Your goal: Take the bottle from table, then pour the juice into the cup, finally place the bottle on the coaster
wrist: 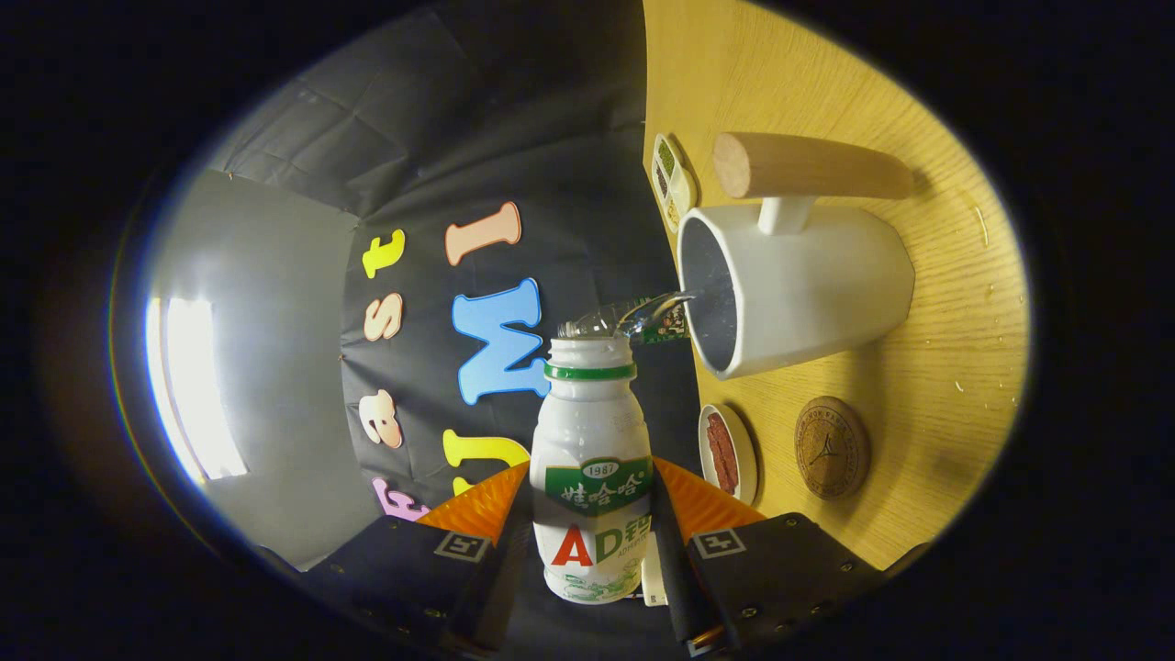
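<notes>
My gripper [589, 532] is shut on a small white bottle [590, 459] with a green collar and an open mouth. I am rolled on my side, so the wooden table [936, 303] stands like a wall to the right. A clear stream of liquid [643, 312] runs from the bottle's mouth into the white cup [799, 285], which has a thick wooden handle [812, 165]. The round brown coaster [831, 447] lies on the table beside the cup, nearer to my fingers.
A small white dish with red strips [727, 453] sits at the table's edge close to the coaster. Another divided dish with green bits [672, 179] lies beyond the cup. A few droplets [982, 225] speckle the wood.
</notes>
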The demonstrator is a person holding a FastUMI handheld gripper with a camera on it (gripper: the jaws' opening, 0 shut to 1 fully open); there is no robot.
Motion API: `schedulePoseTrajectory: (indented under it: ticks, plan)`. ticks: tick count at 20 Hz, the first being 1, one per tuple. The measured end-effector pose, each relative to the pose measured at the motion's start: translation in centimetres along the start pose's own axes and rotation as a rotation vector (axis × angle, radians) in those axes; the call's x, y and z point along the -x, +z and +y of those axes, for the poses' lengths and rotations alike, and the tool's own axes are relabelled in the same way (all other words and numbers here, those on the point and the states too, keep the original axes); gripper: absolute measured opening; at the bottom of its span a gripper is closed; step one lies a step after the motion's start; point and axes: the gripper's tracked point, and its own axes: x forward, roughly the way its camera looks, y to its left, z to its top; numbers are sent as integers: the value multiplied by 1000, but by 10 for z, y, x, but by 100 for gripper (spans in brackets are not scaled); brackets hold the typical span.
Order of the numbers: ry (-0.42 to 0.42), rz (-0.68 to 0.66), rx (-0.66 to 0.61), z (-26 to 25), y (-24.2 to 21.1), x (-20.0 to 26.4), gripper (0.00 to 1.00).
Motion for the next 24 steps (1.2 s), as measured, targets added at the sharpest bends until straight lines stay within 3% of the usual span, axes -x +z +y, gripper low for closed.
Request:
schedulePoseTrajectory:
  ticks: [24]
  plan:
    - [25,-29,-70,9,8,-4,65]
